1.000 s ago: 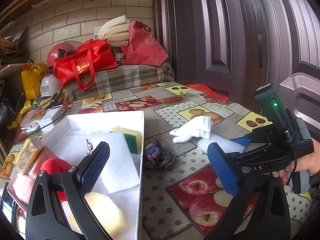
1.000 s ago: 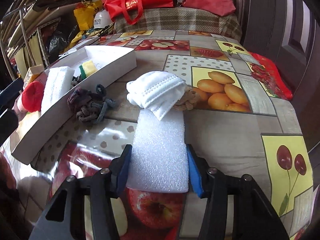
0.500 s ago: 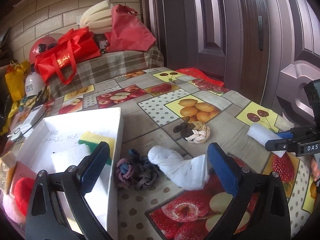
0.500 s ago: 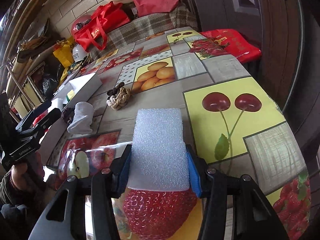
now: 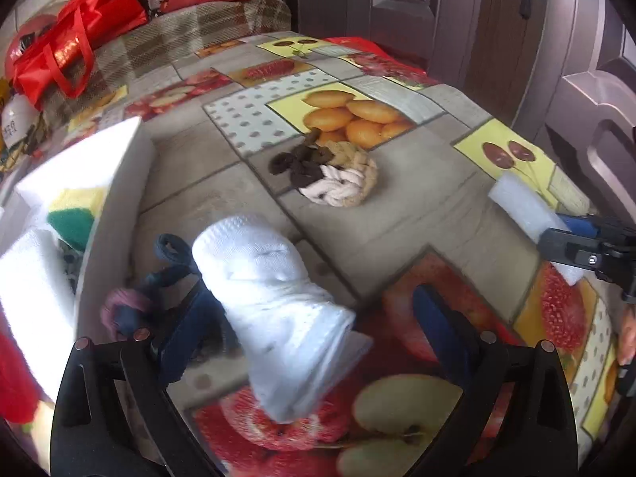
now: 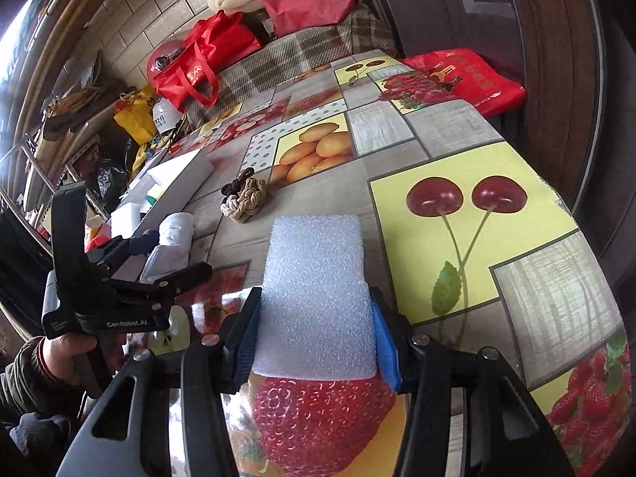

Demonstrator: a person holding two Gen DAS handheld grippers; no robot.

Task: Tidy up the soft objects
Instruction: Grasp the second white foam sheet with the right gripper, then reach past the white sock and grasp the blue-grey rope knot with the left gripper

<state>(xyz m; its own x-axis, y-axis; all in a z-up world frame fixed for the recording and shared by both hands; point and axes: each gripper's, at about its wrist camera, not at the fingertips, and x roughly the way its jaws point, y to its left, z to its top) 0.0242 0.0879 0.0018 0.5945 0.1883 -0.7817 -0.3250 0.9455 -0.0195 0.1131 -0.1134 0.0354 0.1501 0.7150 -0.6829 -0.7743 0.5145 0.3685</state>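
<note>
Right tool (image 6: 316, 342) tilts down over the table (image 6: 437, 127), clamped on a foam block (image 6: 316, 290). Left tool (image 5: 306, 330), jaws apart, straddles a white sock (image 5: 274, 310); its left pad is partly hidden.

A table takes up most of the room, covered by a glossy oilcloth (image 6: 457, 127) printed with panels of fruit. Behind the table's far end runs a tan brick-pattern wall (image 6: 159, 20). Against that wall, just past the oilcloth, stands a low piece draped in a brown plaid cover (image 6: 278, 55). Beside the table's right edge rises a dark brown panelled door (image 5: 437, 8). Off the table's left side stands metal shelving (image 6: 59, 151), with bright daylight above it.
</note>
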